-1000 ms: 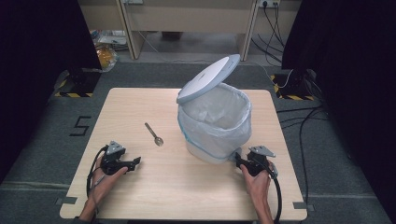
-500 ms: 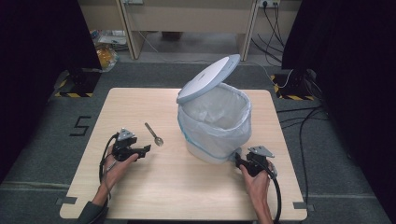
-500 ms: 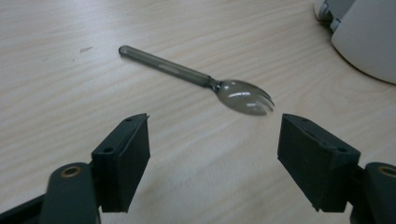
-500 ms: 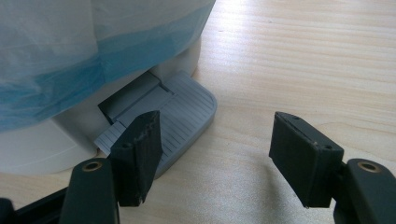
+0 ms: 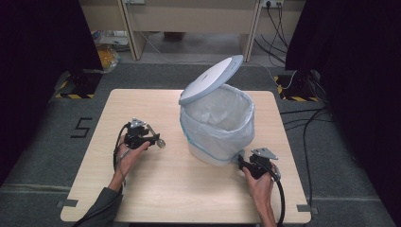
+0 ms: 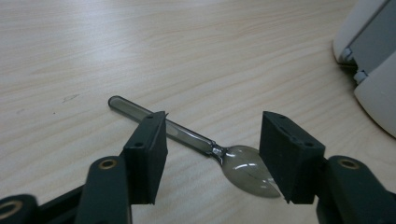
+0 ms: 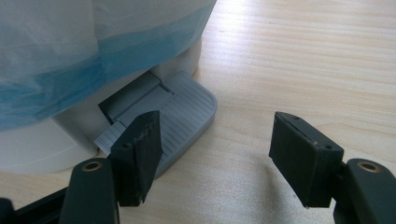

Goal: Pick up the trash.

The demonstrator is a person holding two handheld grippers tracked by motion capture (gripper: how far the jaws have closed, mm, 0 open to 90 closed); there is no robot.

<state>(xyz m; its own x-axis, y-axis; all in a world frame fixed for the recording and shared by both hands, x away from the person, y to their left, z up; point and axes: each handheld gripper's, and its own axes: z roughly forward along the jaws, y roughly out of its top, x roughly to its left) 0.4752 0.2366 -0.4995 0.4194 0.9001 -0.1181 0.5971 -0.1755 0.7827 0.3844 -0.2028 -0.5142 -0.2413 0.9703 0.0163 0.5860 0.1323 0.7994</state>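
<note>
Left fingers (image 6: 147,154) stand either side of the metal spoon (image 6: 191,135), not yet pressing on it. One is at the handle, the other beside the bowl. The left gripper (image 6: 214,140) has just been closing its jaws, with the spoon between them and a gap still visible on both sides. So it is released for now, with a grasp likely a moment off.

Change since a second ago: in the high view my left hand (image 5: 127,153) has come forward across the table (image 5: 189,198) from the near edge and reached the spoon. The spoon lies flat on the wood where it lay before, just left of the bin.

Right fingers (image 7: 140,149): jaws apart with nothing between them. One finger is on the ribbed grey foot pedal (image 7: 187,112) at the bin's base, the other over bare wood. The right gripper (image 7: 217,135) has kept its place.

Farther out: the white pedal bin (image 5: 217,142), lined with a clear bag with a blue band (image 7: 46,56). Its lid (image 5: 210,85) is tipped up and open, as it was a second ago.

Reading: the pedal press is holding the bin open while the left side collects the spoon. The mouth is ready, and what remains is the pinch, the lift and the carry over the rim. The spoon is thin and flat on the table, so it may skate out as the pads meet.
</note>
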